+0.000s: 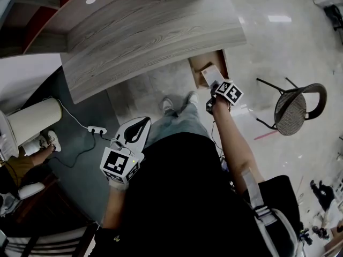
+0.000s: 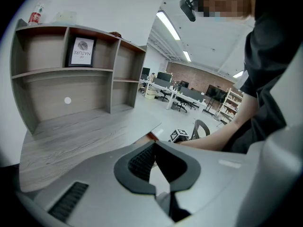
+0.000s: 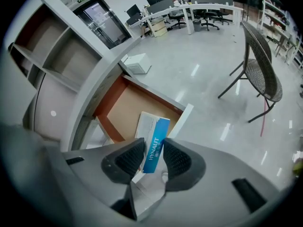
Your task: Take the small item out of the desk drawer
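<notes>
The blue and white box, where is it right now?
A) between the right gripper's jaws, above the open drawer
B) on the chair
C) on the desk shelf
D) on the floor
A: in the right gripper view the box sits squeezed between the pads of the right gripper, with the open drawer behind it.

The small flat cardboard box (image 3: 155, 138) is white with a blue side lettered white; the open drawer (image 3: 124, 109) tan inside, red-brown walled; the wood-grain counter (image 1: 144, 31) grey.
</notes>
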### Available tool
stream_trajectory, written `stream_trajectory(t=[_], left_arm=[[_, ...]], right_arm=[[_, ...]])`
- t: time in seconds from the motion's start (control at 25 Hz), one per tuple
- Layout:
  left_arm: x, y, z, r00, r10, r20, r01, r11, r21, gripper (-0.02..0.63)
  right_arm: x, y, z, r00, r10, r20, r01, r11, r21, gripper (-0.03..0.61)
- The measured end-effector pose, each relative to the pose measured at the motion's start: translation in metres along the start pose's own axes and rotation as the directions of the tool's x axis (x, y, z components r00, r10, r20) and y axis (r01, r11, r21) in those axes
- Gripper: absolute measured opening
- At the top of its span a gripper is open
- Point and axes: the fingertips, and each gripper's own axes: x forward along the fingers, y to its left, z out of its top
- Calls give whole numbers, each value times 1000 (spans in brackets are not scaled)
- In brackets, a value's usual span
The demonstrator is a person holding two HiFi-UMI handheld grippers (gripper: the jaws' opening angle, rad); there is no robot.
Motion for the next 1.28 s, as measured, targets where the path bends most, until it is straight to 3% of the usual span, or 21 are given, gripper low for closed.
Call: stream_trajectory(t=[0.44,0.76,1.04,1.28], left_arm=[[1,-4,10,997,-36,62,37,999,-5,8],[3,-3,20,991,-72,110,74,997,-11,8],[7,-4,33,982,-119,144,116,993,34,8],[10,3,55,970,-155,189,143,987,74,8]], right_arm=[[-37,19,13,998,13,69,2,978,-207,75],[-79,34,13,996,-5,94,42,921,-387,74],[-138,76,13,985,95,144,-8,857,-516,74],[-200,124,19,954,226,196,-69,802,-593,73]])
